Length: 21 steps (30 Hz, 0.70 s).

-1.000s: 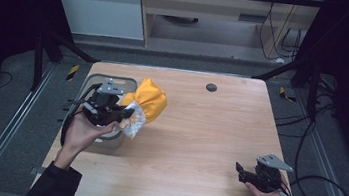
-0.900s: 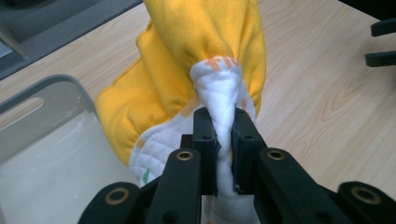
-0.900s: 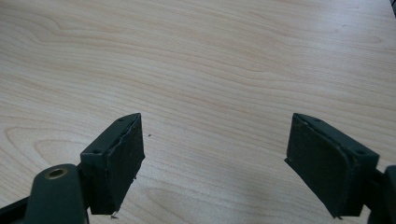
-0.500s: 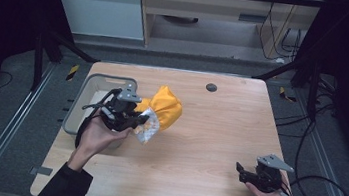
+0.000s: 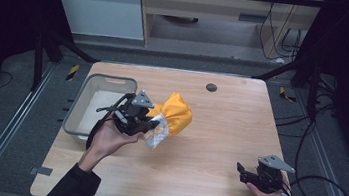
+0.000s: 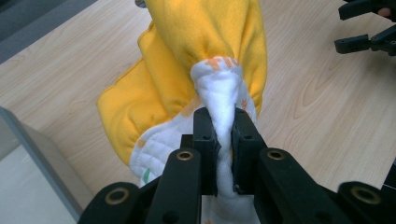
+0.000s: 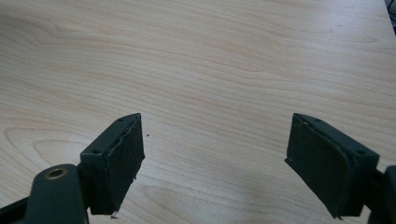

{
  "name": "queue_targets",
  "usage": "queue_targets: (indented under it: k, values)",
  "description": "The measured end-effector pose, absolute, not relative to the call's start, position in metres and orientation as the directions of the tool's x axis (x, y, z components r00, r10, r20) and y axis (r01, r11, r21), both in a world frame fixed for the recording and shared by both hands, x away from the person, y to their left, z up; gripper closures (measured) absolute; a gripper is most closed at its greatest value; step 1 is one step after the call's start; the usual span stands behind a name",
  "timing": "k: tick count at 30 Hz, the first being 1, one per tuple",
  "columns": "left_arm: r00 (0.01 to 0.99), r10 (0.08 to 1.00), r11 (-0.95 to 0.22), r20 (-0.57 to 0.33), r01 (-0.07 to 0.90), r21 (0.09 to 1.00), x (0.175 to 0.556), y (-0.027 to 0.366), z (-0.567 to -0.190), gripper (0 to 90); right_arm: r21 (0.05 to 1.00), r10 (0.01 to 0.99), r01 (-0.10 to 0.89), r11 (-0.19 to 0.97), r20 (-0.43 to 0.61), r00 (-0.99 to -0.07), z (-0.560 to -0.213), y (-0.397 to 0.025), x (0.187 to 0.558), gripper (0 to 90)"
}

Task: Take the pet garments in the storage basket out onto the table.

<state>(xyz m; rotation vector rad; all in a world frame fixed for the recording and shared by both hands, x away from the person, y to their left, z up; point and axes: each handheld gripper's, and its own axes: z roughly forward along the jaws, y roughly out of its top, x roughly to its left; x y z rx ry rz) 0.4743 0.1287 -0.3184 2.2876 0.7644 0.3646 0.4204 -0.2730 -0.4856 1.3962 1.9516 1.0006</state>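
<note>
While my left gripper (image 6: 224,140) pinches the white quilted edge of the yellow cloth (image 5: 172,117), lifted just beside the grey bin (image 5: 76,108) at the tabletop's left edge, my right gripper (image 7: 215,163) waits wide open and empty near the front-right corner, presumably ready to help.

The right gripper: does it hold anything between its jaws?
No. In its own view the right gripper has its jaws spread wide apart, with just the bare wooden table between them.

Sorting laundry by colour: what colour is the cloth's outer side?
Yellow-orange, with a white quilted lining; the cloth shows best in the left gripper view.
</note>
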Motion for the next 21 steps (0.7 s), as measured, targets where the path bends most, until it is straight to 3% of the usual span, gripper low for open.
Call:
queue_targets:
  k: [21]
  values:
    - [0.823,0.567,-0.632,0.031,0.410,0.658,0.483,0.099,-0.345,82.6,0.816,0.950,0.549,0.181,0.000,-0.312,-0.485,-0.277,0.420,17.7]
